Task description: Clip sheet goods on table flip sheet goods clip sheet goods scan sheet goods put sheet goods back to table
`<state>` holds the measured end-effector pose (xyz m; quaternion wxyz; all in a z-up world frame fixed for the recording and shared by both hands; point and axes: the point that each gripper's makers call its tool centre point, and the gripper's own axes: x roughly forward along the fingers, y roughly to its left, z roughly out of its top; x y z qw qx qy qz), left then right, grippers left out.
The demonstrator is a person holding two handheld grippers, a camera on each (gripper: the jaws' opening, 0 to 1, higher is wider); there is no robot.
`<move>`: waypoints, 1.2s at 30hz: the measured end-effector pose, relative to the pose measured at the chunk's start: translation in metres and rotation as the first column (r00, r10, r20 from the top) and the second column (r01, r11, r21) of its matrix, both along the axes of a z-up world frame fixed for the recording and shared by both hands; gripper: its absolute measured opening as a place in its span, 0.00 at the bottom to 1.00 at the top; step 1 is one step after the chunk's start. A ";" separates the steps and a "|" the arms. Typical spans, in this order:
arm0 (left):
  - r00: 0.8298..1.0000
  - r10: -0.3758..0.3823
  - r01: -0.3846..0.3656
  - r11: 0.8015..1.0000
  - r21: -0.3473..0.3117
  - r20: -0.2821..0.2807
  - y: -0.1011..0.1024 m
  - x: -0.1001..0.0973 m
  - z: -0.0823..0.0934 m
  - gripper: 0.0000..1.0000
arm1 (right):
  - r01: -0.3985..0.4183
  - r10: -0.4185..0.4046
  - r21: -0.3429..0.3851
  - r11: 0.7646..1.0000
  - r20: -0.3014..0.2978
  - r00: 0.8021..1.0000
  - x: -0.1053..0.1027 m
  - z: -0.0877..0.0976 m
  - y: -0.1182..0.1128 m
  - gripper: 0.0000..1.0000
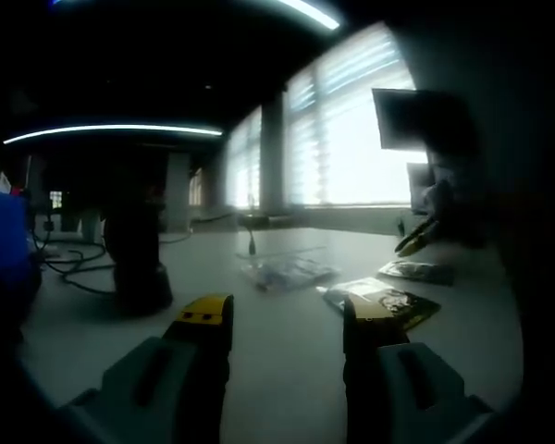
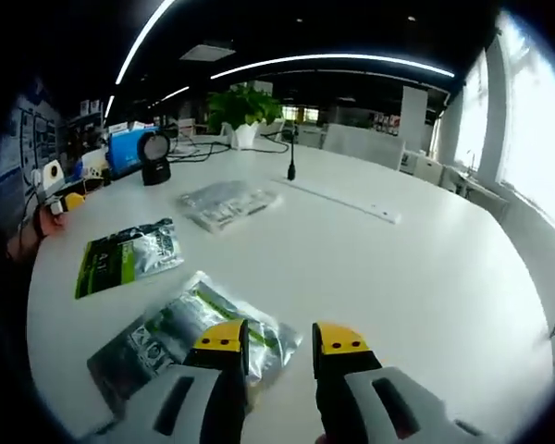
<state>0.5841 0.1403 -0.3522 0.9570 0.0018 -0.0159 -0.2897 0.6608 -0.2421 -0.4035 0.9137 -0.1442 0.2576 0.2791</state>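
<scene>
Right fingers (image 2: 229, 344) apart, just above silver packet (image 2: 190, 338)

A big round white table (image 2: 416, 268) holds three flat shiny packets. A silver one with green stripes (image 2: 190, 338) lies near the edge, a green and silver one (image 2: 129, 254) beside it, and a clear silvery one (image 2: 227, 203) farther in. A black round scanner stand (image 2: 154, 157), a thin black stick (image 2: 291, 159) and a long white strip (image 2: 342, 199) sit farther back.
</scene>
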 end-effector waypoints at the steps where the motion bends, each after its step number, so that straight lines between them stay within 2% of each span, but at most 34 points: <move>1: 1.000 0.000 0.000 1.000 -0.001 0.000 0.000 0.000 0.000 0.40 | -0.002 0.002 -0.007 1.000 -0.017 1.000 -0.001 -0.003 0.000 0.24; 5: 1.000 0.000 0.000 1.000 -0.002 0.000 0.000 0.000 0.000 0.40 | 0.000 0.000 0.001 1.000 -0.032 0.999 -0.002 -0.007 0.003 0.24; 7: 1.000 -0.001 0.001 1.000 -0.004 0.000 0.000 0.000 0.001 0.40 | -0.003 0.002 -0.023 1.000 -0.033 0.999 -0.003 -0.011 0.003 0.22; 15: 1.000 -0.002 0.002 1.000 -0.002 0.001 0.002 0.002 0.000 0.40 | 0.021 -0.019 0.031 0.999 -0.078 0.997 -0.010 -0.015 0.007 0.18; 19: 1.000 -0.002 0.002 1.000 0.000 0.002 0.003 0.004 -0.001 0.40 | 0.020 -0.018 0.034 0.999 -0.074 0.997 -0.013 -0.015 0.010 0.18; 27: 1.000 -0.001 0.001 1.000 0.001 0.003 0.003 0.004 -0.001 0.40 | 0.055 -0.051 0.065 0.996 -0.061 0.997 -0.016 -0.016 0.012 0.10; 34: 1.000 -0.001 0.001 1.000 0.001 0.004 0.003 0.004 -0.001 0.40 | 0.061 -0.058 0.048 0.997 -0.059 0.997 -0.021 -0.015 0.016 0.07; 36: 1.000 -0.001 0.001 1.000 0.001 0.004 0.003 0.004 -0.001 0.40 | 0.065 -0.061 0.050 0.997 -0.063 0.996 -0.014 -0.016 0.008 0.07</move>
